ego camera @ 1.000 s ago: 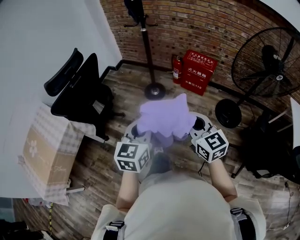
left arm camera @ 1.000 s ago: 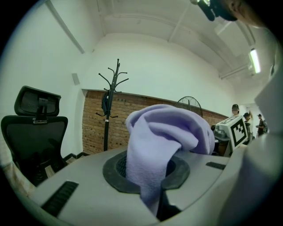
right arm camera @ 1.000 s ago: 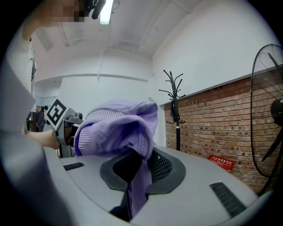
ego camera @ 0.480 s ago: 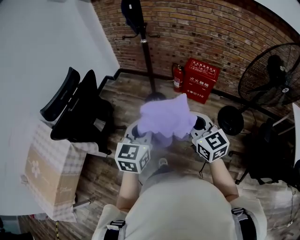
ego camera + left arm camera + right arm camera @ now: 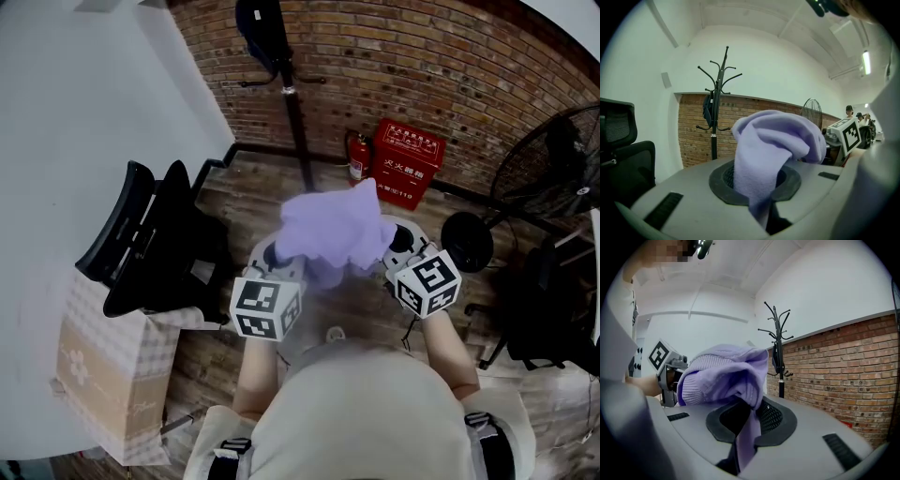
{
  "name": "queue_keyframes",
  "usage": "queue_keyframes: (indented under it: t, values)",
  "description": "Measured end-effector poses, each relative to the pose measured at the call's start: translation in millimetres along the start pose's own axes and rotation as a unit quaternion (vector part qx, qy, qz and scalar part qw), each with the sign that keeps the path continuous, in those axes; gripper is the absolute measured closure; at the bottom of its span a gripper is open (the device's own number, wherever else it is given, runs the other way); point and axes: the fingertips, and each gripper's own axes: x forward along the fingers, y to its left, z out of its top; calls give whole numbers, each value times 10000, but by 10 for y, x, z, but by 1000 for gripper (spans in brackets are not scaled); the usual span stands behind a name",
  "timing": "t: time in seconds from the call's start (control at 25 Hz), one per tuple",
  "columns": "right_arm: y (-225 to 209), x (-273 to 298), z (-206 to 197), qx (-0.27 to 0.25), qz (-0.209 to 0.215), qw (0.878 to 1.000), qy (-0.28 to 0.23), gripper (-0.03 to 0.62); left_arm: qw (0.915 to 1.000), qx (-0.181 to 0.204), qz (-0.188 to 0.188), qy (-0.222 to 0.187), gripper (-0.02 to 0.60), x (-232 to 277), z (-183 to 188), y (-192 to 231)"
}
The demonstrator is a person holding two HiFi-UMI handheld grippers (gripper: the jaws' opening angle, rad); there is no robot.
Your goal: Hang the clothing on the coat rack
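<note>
Lavender garment [image 5: 330,230] sits bunched between two hand-held grippers, raised in front of the person's torso above a wooden floor [image 5: 246,187]. The left gripper [image 5: 761,213] has its jaws clamped on one fold of the fabric, and the right gripper [image 5: 740,446] pinches another fold at the cloth's opposite side, with the knit draped over both tools. A black coat rack [image 5: 286,84] stands ahead by the brick wall [image 5: 450,66], well apart from the garment, with a dark item [image 5: 261,23] hanging near its top. A red box [image 5: 408,164] and a fire extinguisher [image 5: 354,157] sit right of the pole. An office chair [image 5: 155,239] is at left and a floor fan [image 5: 553,159] at right.
</note>
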Motion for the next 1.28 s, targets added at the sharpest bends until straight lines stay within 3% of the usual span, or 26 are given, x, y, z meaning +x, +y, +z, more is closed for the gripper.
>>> queue_keyframes:
  t: [0.72, 1.28]
  values:
    - [-400, 604, 116, -202, -343, 9992, -1, 560, 9988, 385, -154, 275, 538, 593, 182, 497]
    - [-1257, 1295, 452, -402, -236, 9987, -183, 560, 9956, 884, 174, 263, 538, 1485, 658, 862]
